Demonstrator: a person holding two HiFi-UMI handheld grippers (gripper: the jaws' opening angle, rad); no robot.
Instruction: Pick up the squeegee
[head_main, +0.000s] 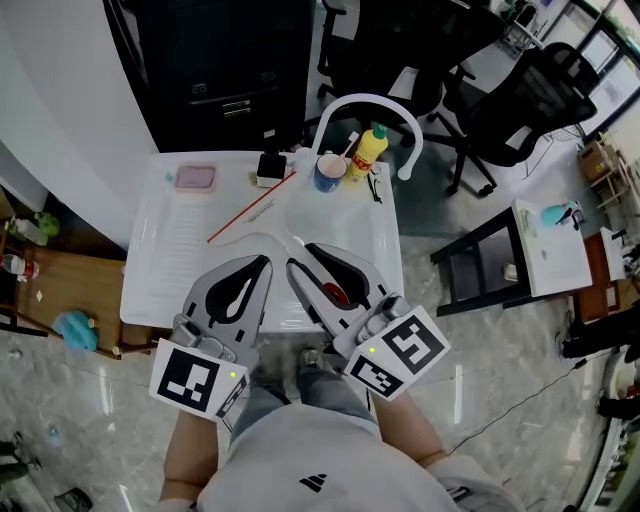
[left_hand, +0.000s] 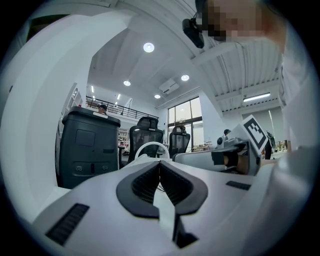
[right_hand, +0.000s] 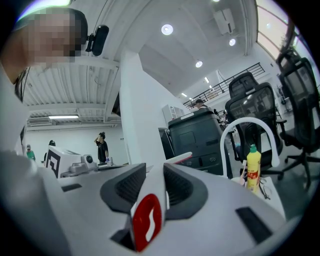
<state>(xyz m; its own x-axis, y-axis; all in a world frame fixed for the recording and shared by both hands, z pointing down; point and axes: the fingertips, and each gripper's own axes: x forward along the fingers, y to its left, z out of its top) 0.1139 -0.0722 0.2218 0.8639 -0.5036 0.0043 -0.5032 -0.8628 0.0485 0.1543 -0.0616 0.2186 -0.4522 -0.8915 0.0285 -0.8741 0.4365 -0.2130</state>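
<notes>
The squeegee (head_main: 335, 293) has a white handle with a red oval mark, and it lies between the jaws of my right gripper (head_main: 300, 255), which is shut on it. In the right gripper view the handle (right_hand: 147, 220) runs forward between the black pads of that gripper (right_hand: 155, 172), and its white and red head (right_hand: 181, 158) sticks out past the tips. My left gripper (head_main: 268, 262) hangs beside it on the left, shut, with nothing held. Its tips meet in the left gripper view (left_hand: 159, 163). Both grippers hover over the white sink unit (head_main: 170, 240).
On the sink unit's far edge stand a yellow bottle (head_main: 368, 150), a blue cup (head_main: 329, 172), a pink box (head_main: 196, 178) and a white arched faucet (head_main: 370, 103). A thin red stick (head_main: 250, 210) lies on the drainboard. Office chairs (head_main: 520, 95) and a black cabinet (head_main: 220, 60) stand behind.
</notes>
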